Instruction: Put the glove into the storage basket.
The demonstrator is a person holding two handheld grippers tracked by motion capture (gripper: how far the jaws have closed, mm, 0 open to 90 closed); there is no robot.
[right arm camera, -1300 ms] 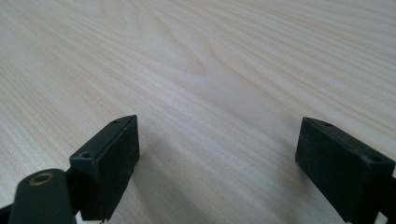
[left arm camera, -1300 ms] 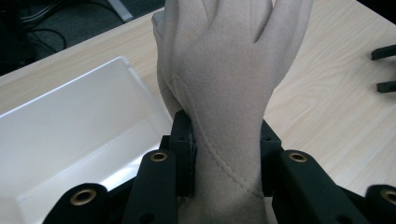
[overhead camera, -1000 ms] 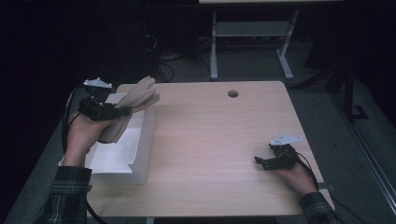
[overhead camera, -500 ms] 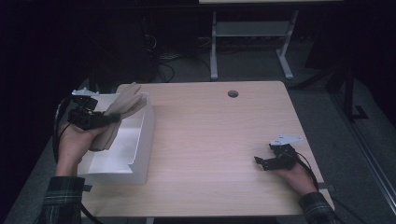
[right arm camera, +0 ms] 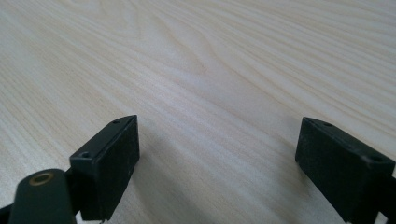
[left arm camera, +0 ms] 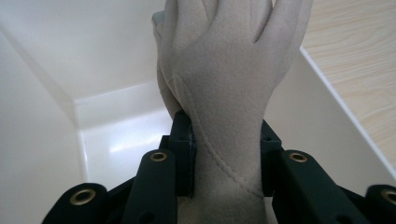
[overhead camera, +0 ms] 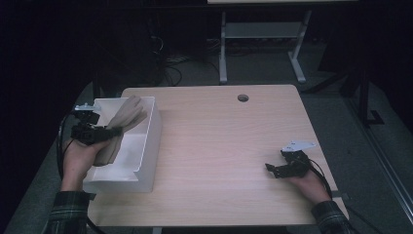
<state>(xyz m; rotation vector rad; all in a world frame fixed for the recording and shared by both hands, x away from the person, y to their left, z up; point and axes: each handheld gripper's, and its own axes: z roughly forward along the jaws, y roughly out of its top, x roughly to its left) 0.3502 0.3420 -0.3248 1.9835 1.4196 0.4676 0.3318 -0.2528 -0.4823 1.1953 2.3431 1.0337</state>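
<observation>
Two jaws of our left gripper (left arm camera: 226, 154) pinch the beige glove (left arm camera: 224, 93) over the white bin (overhead camera: 146, 146); our right gripper (right arm camera: 217, 163) gapes over bare table (right arm camera: 210, 70).

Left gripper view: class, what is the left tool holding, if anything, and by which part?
The left tool is shut on a beige glove, gripping it at the wrist end, fingers pointing away over the white box.
</observation>
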